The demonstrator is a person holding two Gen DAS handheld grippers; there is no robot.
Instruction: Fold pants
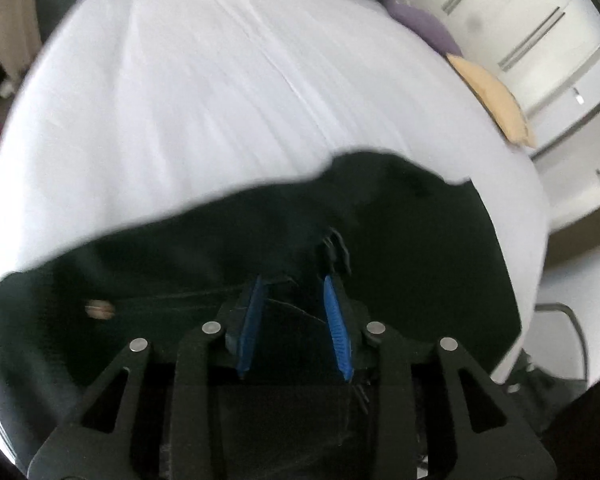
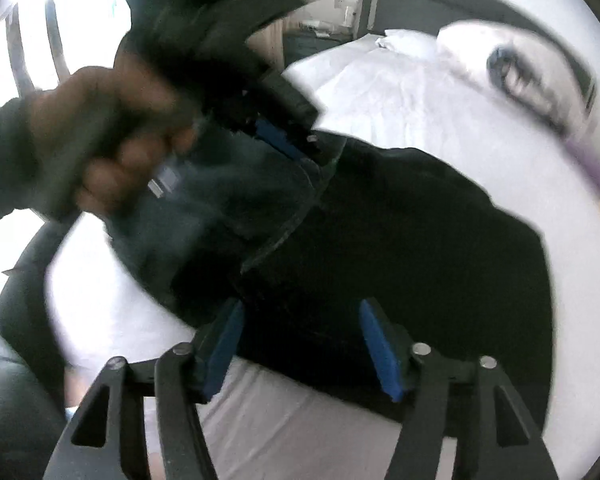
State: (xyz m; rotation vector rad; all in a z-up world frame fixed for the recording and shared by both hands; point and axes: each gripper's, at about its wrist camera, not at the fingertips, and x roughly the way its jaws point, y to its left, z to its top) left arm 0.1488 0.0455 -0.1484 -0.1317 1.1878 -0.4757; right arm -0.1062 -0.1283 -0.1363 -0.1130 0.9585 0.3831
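Pointing steeply down at the bed (image 1: 180, 92), the left gripper (image 1: 296, 292) is seen at the bottom centre of the left wrist view, its blue pads (image 1: 337, 328) parted a little. Dark cloth of the pants (image 1: 420, 248) lies between and under them, but whether the pads press on it cannot be told. The pants are spread across the lower half of this frame on the white sheet, a small metal button (image 1: 99, 309) showing at lower left. A tan cushion (image 1: 496, 100) and a purple one (image 1: 428, 26) are seen at the upper right edge.

In the right wrist view, the right gripper (image 2: 302, 344) is held at the bottom centre with its jaws spread wide, nothing pinched; the pants (image 2: 400, 240) lie just past its tips, in the middle of the frame. At upper left, blurred, a hand (image 2: 112, 136) grasps the left gripper (image 2: 284, 136) by its handle, over the waistband. White pillows (image 2: 412, 42) rest at the upper right.
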